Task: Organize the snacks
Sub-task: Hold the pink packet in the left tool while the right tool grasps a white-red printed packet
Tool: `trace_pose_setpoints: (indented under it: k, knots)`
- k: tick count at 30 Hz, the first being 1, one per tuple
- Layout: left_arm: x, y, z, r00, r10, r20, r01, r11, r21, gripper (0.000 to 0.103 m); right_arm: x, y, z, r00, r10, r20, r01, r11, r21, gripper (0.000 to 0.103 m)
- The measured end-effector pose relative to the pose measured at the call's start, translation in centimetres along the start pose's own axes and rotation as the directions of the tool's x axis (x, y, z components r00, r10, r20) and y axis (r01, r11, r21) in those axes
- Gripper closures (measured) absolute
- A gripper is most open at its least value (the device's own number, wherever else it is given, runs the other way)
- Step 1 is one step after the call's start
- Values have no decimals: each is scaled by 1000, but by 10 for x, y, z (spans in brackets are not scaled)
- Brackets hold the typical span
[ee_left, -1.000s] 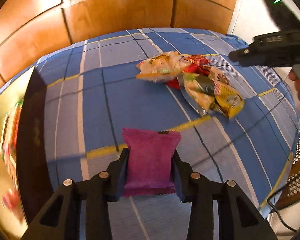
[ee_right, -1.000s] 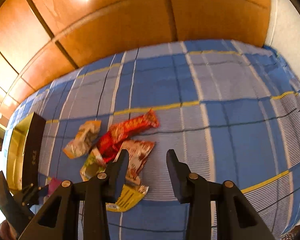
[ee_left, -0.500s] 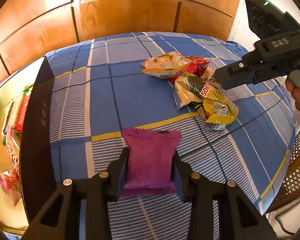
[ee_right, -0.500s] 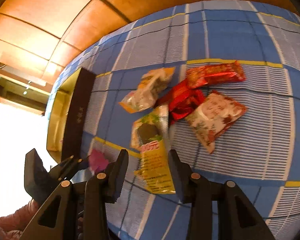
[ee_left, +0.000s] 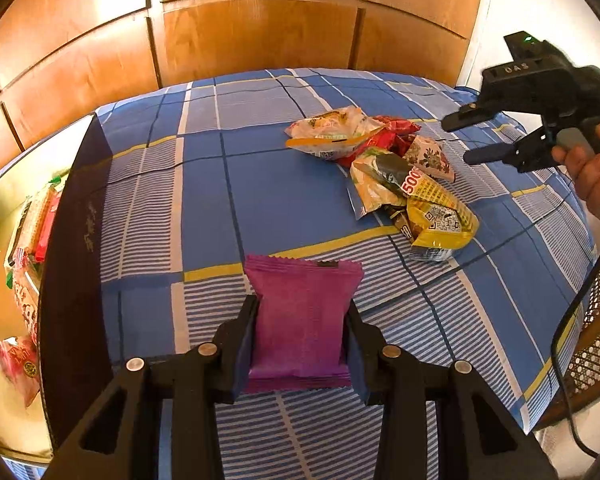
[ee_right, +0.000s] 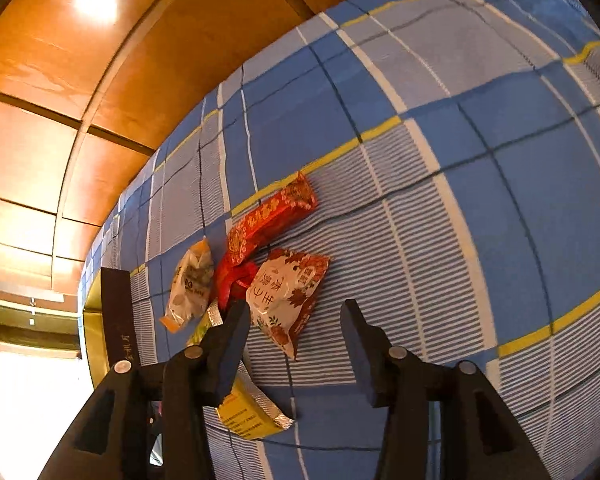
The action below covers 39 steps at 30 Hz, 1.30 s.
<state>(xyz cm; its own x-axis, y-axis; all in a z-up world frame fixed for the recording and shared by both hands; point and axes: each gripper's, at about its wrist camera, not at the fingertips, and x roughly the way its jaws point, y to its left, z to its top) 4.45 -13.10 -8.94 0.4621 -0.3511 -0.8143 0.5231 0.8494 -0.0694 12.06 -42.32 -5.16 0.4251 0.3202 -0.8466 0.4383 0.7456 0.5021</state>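
We look down over a bed covered with a blue checked sheet with white and yellow stripes, in front of glossy brown wooden wall panels. Our left gripper has its fingers clamped on the sides of a flat magenta foil snack packet, held above the near part of the sheet. At the left edge of the bed sits a dark brown box with a gold lining, and several snack packets lie inside it. Further back on the sheet is a loose pile of snack packets: a pale one with an orange edge, red ones, a white floral one and a yellow one. Our right gripper, held by a hand, hovers just beside this pile. Its fingers are opening, nothing is pressed between them, and the white floral packet lies on the sheet beyond the gap.
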Motion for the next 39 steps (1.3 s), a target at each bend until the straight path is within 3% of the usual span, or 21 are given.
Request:
trace_pose_setpoints:
  k: [2, 5, 9, 10, 11, 12, 13, 14, 17, 19, 25, 29, 34, 39]
  knots:
    - [0, 1, 0, 1000, -6, 2, 6, 1000, -1, 63, 7, 4, 1, 1000, -3, -1, 3, 1000, 7, 37]
    - [-1, 2, -1, 1000, -14, 6, 14, 1000, -6, 63, 13, 13, 3, 1000, -19, -6, 19, 1000, -8, 36]
    - [-1, 1, -1, 1000, -17, 9, 17, 1000, -10, 63, 31, 31, 6, 996, -91, -19, 89, 994, -61, 36]
    - [-1, 1, -1, 1000, -19, 11, 19, 1000, -11, 63, 36, 39, 6, 990, -143, -12, 141, 985, -104, 36]
    - [-1, 1, -1, 1000, -21, 11, 21, 1000, -11, 62, 38, 47, 6, 981, -195, 3, 193, 969, -155, 43]
    - [-1, 1, -1, 1000, -22, 12, 22, 1000, -11, 62, 40, 53, 6, 970, -241, 13, 239, 951, -198, 61]
    - [-1, 1, -1, 1000, -25, 13, 25, 1000, -12, 62, 42, 60, 4, 954, -301, 17, 295, 920, -259, 61]
    - [-1, 2, -1, 999, -30, 14, 30, 999, -15, 62, 42, 63, 3, 950, -313, 11, 302, 908, -289, 68]
    - [0, 2, 0, 999, -35, 17, 35, 999, -24, 62, 27, 61, 2, 945, -326, 11, 308, 882, -356, 70]
    - [0, 1, 0, 999, -29, 20, 30, 999, -21, 62, 21, 53, 1, 920, -391, 28, 367, 834, -412, 71]
    - [0, 1, -1, 999, -23, 22, 23, 1000, -21, 62, 23, 27, -2, 943, -334, 0, 304, 858, -415, 67]
    - [-1, 0, -1, 1000, -11, 24, 12, 1000, -20, 62, 26, 30, -2, 928, -372, 36, 347, 821, -454, 67]
    - [-2, 0, -1, 1000, -6, 21, 7, 1000, -17, 63, 25, 29, -2, 929, -369, 36, 345, 822, -453, 67]
    - [-2, -1, 1, 1000, 1, 14, -1, 1000, -11, 64, 36, 43, -13, 915, -397, 68, 377, 785, -491, 66]
